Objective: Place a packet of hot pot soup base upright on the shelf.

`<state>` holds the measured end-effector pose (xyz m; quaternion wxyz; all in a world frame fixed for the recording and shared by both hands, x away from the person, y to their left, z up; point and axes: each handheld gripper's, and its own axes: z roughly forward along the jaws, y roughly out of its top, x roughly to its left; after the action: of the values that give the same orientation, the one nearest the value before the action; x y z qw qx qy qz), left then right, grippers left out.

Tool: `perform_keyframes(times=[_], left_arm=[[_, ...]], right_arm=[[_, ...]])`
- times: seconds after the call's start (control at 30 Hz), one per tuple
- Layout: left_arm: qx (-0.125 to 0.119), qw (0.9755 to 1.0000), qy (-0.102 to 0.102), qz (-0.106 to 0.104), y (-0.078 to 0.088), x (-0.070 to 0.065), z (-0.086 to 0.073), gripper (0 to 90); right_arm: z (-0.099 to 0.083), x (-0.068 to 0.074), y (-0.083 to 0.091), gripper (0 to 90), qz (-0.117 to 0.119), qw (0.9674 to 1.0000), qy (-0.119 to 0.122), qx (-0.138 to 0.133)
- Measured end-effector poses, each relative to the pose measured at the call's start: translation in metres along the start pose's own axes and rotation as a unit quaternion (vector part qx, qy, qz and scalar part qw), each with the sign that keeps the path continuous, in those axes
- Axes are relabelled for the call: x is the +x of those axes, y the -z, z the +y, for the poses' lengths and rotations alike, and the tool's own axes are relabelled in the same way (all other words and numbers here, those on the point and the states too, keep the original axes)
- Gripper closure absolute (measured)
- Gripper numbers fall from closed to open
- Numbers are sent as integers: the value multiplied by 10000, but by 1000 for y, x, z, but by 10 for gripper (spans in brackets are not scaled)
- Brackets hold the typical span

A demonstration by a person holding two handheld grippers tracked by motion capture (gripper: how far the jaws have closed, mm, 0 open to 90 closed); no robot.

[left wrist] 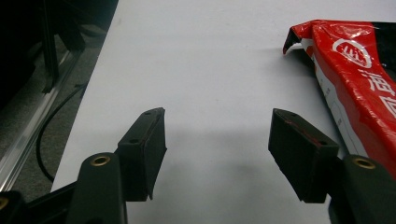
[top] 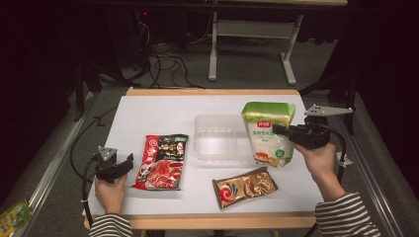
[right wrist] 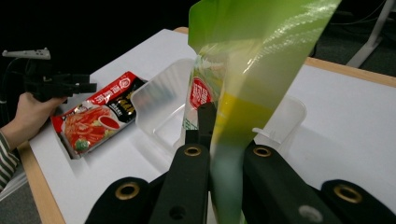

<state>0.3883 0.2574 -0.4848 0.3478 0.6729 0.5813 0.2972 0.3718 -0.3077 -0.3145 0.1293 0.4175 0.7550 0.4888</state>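
Observation:
My right gripper (top: 277, 129) is shut on the side edge of a green and white bag (top: 267, 133) and holds it upright above the table, at the right end of a clear plastic container (top: 213, 118). In the right gripper view the bag (right wrist: 243, 60) rises between the jaws of that gripper (right wrist: 219, 135), with the container (right wrist: 159, 102) behind it. My left gripper (top: 127, 162) rests near the table's front left, open, with nothing between its jaws (left wrist: 217, 144). A red sauce packet (top: 162, 162) lies flat just to its right (left wrist: 359, 79).
A golden-brown packet (top: 244, 187) lies flat near the front edge, right of centre. The white table (top: 148, 113) has wooden edges front and back. Cables and a white stand sit on the floor beyond. In the right gripper view the left gripper (right wrist: 88, 86) shows far off beside the red packet (right wrist: 95, 121).

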Motion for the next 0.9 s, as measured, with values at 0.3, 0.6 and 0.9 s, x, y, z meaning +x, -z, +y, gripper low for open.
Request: perform_keyframes(times=[0.3,0.6,0.9], left_arm=[[3,10000,9,8,0,0,0,369],[21,10000,-7,9,0,0,0,368],[68,10000,-59,28,-1,-1,0,370]], right_arm=[[10,-4,-18,900,71,9999,-122,-80],[16,-6,-28,900,23,9998,-165,-110],[20,-10,-36,900,-70,9997,-180,-138]])
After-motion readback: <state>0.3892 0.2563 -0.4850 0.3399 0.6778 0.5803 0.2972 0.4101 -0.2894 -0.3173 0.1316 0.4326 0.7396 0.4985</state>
